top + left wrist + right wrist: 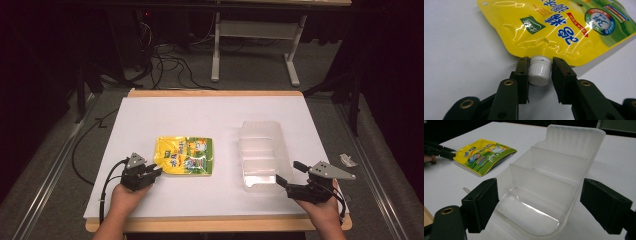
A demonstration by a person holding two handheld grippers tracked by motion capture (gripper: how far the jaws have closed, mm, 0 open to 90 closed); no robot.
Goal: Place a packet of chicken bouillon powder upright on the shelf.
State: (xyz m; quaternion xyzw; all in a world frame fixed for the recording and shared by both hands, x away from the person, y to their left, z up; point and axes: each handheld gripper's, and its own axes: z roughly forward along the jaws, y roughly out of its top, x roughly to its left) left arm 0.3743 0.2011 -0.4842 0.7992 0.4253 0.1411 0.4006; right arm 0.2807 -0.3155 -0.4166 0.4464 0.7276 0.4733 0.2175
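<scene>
A yellow-and-green spouted pouch (185, 156) lies flat on the white table (210, 110), its white screw cap (539, 71) pointing toward the near left. My left gripper (156, 172) reaches that corner. In the left gripper view its jaws stand on either side of the cap, very close, with a thin gap at the right pad. A clear plastic tray (260, 125) with dividers sits to the right. My right gripper (287, 172) is open, with its jaws on either side of the tray's near end (534, 230), not pressing it.
The table's wooden front edge (220, 222) runs just behind both hands. A small crumpled scrap (347, 160) lies off the table's right side. Cables and a white desk frame (255, 30) stand on the floor beyond the far edge.
</scene>
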